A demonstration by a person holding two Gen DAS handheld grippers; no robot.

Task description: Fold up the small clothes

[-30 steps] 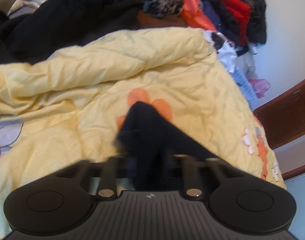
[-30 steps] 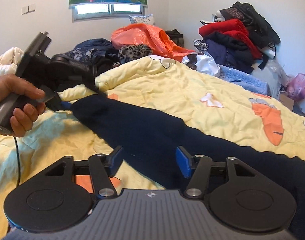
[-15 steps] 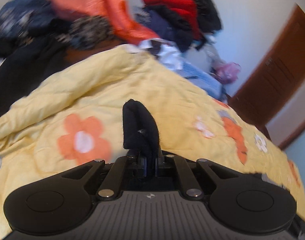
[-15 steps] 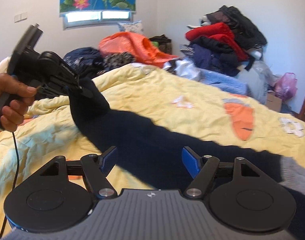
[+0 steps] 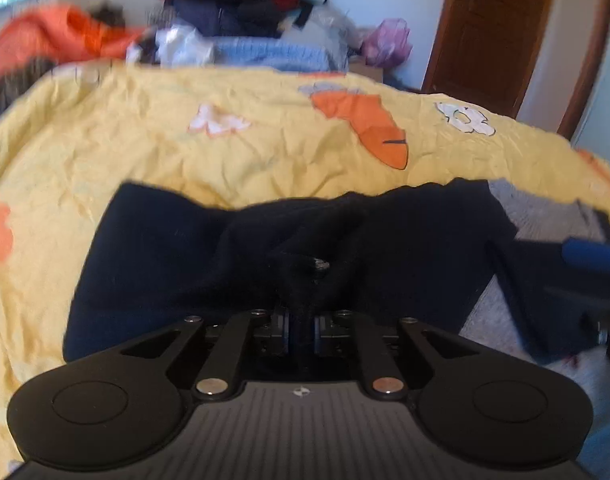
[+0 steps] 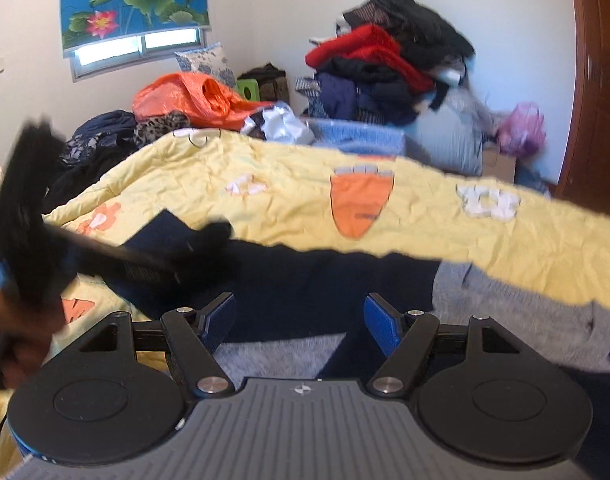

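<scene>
A dark navy garment (image 5: 177, 248) with a grey band (image 5: 541, 208) lies across the yellow flowered quilt (image 5: 185, 148). My left gripper (image 5: 301, 332) is shut on a bunched end of the navy garment and holds it folded over the rest. In the right wrist view the left gripper (image 6: 209, 240) reaches in from the left, blurred, with cloth in it. My right gripper (image 6: 299, 320) is open and empty, low over the navy garment (image 6: 325, 280) and its grey band (image 6: 525, 304). A blue pad of the right gripper shows at the right edge of the left wrist view (image 5: 593, 256).
A tall pile of red, black and navy clothes (image 6: 385, 72) stands at the back, with an orange bag (image 6: 197, 100) and dark clothes (image 6: 101, 140) to its left. A brown door (image 5: 489, 32) is at the right. A light blue knit (image 6: 357, 136) lies behind the quilt.
My left gripper has swung right and down, carrying the garment's end over onto the rest of it. My right gripper has stayed open over the garment and shifted toward the grey band.
</scene>
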